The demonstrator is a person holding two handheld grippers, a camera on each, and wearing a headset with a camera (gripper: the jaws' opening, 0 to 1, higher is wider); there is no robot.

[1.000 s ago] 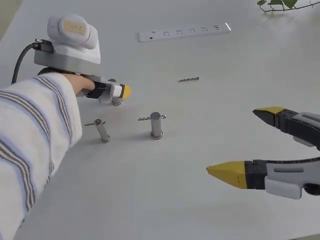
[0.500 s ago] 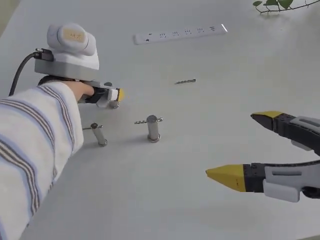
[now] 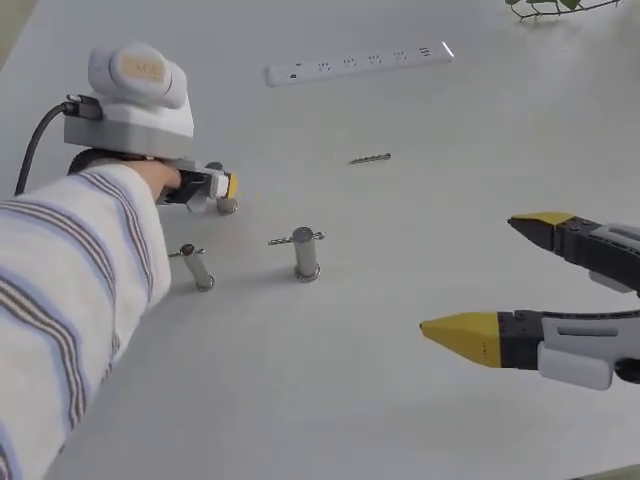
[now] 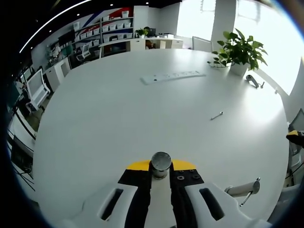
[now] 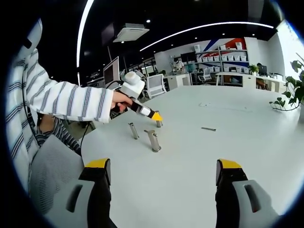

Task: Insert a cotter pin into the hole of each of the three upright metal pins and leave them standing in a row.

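White table, broad bare middle; left hand-held gripper pinching metal pin; right hand-held gripper spread

desk: plain white
left tongs: yellow tips, black behind, pale grey shell
right tongs: yellow tips, black middle, pale grey shell
metal pins: shiny silver
cotter pin: dull grey
sleeve: white with thin blue-grey stripes
power strip: white
cable: black
plant: green leaves, white pot
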